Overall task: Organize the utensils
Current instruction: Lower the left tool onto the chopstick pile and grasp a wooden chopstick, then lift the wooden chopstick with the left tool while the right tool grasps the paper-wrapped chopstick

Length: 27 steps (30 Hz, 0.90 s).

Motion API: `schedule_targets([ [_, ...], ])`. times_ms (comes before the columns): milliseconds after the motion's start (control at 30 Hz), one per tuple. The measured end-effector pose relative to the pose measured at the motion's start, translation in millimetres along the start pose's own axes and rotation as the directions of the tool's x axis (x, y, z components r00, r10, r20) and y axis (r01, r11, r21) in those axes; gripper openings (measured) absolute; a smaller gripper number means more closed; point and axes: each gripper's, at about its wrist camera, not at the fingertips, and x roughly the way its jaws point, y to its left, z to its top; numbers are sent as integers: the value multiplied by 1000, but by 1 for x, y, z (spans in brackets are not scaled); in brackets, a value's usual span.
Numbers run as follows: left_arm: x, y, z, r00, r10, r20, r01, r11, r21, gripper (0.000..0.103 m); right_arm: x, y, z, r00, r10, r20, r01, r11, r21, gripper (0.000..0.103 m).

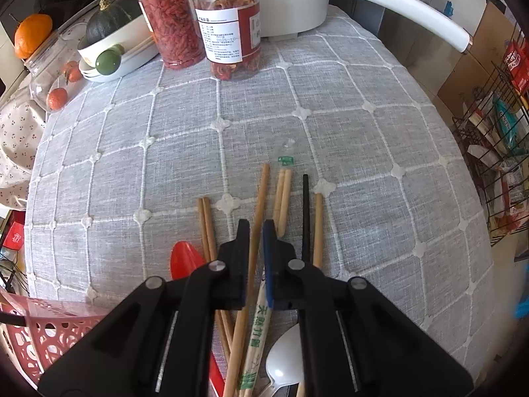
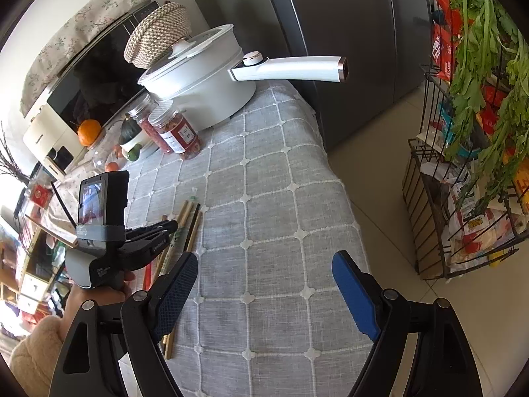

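Several wooden chopsticks [image 1: 206, 228] lie in a loose pile on the grey checked tablecloth [image 1: 330, 132], together with a black chopstick [image 1: 305, 211], a paper-wrapped pair [image 1: 256, 330], a red spoon [image 1: 185, 261] and a white spoon [image 1: 284, 364]. My left gripper [image 1: 256, 231] points down onto the pile and is shut on one long wooden chopstick [image 1: 263, 192] that runs between its pads. In the right wrist view the left gripper [image 2: 173, 226] rests over the chopsticks [image 2: 191, 221], held by a hand. My right gripper [image 2: 264, 261] hovers open over bare cloth to the right of the pile, with nothing in it.
A pink perforated basket [image 1: 49, 330] sits at the near left. Two jars [image 1: 228, 33], a white pot with a long handle [image 2: 205, 82], a bowl holding a squash [image 1: 112, 43] and an orange [image 1: 33, 33] crowd the far side. A wire rack [image 2: 463, 215] stands off the table's right edge.
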Motion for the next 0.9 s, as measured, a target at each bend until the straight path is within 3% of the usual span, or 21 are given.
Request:
schedule_targets([
  [200, 12, 6, -1, 998, -9, -61, 8, 1000, -11, 9, 3, 3, 0, 1000, -1, -2, 0, 1000, -9, 85],
  [433, 8, 6, -7, 997, -43, -65, 42, 999, -9, 7, 8, 2, 1, 1000, 0, -21, 0, 1000, 2, 85],
  [700, -44, -7, -38, 993, -115, 18, 113, 991, 76, 7, 11, 7, 2, 1000, -6, -21, 6, 1000, 6, 85],
  [900, -106, 9, -61, 973, -204, 111, 193, 976, 99, 7, 16, 12, -1, 999, -15, -36, 15, 1000, 9, 85],
])
